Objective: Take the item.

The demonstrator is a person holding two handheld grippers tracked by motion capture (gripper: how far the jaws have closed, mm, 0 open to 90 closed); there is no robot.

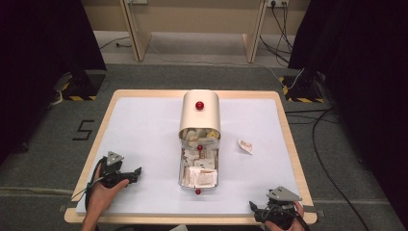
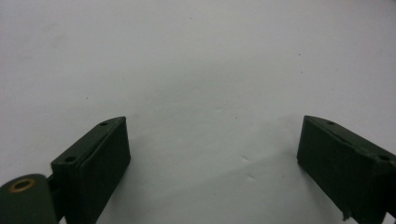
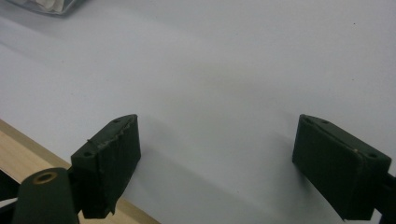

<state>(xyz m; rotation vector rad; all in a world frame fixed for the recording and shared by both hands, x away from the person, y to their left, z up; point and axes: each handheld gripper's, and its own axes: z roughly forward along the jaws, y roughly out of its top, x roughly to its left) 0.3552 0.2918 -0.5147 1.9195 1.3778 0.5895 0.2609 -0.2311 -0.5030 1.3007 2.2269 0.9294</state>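
Right gripper [image 1: 269,210]: released, jaws wide, at near right table [image 1: 144,115] edge.
Left gripper [image 1: 126,174]: released, near left.
Container [image 1: 198,166]: centre, lid [image 1: 199,113] slid far, packets exposed.
Loose packet [image 1: 245,146]: right of container; approach low from right, pinch flat.
Room: open both sides.

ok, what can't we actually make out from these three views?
- High view: the packets in the box are too small to read, and the rolled-back lid hides the far ones.
- High view: print on the loose packet is too small.
- High view: right gripper is cut by the bottom edge.
- Right gripper view: the box corner is cut by the top edge.
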